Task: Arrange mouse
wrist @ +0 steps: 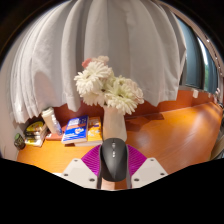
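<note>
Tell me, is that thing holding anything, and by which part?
Yes: the fingers hold a dark computer mouse by its two sides, lifted above the orange table.

The gripper [113,172] points forward, level over the near edge of the scene. Its two fingers [80,172] sit close on either side of a mouse [113,160], pink pads [93,157] pressing its flanks.
</note>
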`<state>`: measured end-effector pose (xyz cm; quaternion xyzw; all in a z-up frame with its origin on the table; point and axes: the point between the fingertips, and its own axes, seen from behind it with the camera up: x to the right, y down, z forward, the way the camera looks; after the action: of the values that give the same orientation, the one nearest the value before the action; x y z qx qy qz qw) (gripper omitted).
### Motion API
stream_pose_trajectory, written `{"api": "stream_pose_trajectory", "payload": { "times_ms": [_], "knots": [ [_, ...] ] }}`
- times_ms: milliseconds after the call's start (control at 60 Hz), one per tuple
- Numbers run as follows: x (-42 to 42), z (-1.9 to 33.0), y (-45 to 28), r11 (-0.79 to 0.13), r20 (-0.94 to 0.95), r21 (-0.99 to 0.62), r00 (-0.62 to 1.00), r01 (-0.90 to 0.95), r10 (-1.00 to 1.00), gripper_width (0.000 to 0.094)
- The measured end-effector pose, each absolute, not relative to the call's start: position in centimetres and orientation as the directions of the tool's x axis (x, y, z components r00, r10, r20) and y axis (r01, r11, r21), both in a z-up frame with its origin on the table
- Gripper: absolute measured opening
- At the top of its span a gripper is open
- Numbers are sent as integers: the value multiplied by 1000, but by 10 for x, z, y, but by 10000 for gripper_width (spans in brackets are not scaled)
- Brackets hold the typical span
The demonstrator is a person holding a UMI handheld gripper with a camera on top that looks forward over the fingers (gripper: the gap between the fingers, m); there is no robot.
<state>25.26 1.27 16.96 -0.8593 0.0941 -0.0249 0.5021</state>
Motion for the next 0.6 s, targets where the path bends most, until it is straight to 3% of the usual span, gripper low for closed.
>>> {"api": "stream_pose_trajectory", "payload": {
  "times_ms": [117,200,300,450,600],
  "knots": [
    [182,219,8,-424,-46,-901,992,-92,-117,336],
    [123,221,3,-428,-39,-902,998,-56,-48,336],
    [63,177,-6,-487,-26,-873,1000,-23,0,337],
    [23,65,-31,-633,-24,-774,1000,-12,11,336],
    [10,4,-53,-712,-12,-703,1000,-3,8,335]
  ]
}}
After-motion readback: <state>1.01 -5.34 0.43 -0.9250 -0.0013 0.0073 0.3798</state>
